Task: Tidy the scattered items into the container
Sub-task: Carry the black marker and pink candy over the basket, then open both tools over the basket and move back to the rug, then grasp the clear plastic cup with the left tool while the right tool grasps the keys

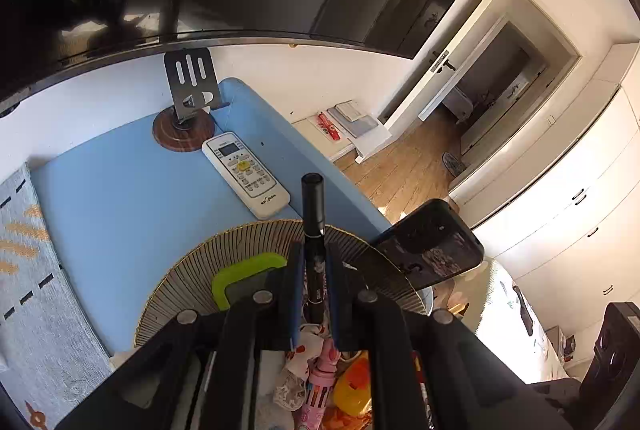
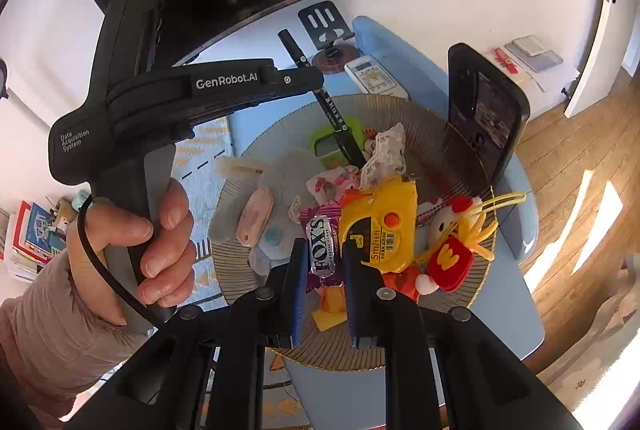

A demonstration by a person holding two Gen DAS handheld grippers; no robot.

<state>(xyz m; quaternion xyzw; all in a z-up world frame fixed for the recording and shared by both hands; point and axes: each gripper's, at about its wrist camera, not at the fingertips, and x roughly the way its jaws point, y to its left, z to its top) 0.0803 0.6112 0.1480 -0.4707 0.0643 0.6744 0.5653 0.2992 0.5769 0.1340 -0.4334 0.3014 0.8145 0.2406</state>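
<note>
Left gripper point(image 1: 312, 270) is clamped on a black pen point(image 1: 313, 214), barrel running up the middle of the left wrist frame, cap end pointing away from me. In the right wrist view the same pen point(image 2: 320, 94) hangs slanted, its lower end down among the clutter in the ribbed plate point(image 2: 440, 134) at frame centre.

Right gripper point(image 2: 325, 262) is closed on a wrapped candy point(image 2: 322, 246), held over the lower part of the plate.

Already in the plate: yellow tape measure point(image 2: 384, 222), green-edged case point(image 2: 332, 146), a plush toy point(image 2: 448, 226), lace cloth, other small bits. A dark phone point(image 2: 484, 106) stands tilted against the plate's right rim.

A white remote point(image 1: 245, 174) lies on the blue table point(image 1: 120, 198), upper centre of the left frame, outside the plate, just beside its rim. I judge it is not yet tidied.

Risks:
- The pile is crowded; a pen let go at this slant may rest on the heap and roll out over the rim.
- The phone looks poorly balanced; a knock from either gripper could tip it off the table edge.
- The candy wrapper is slick and could slip from the jaws.
</note>
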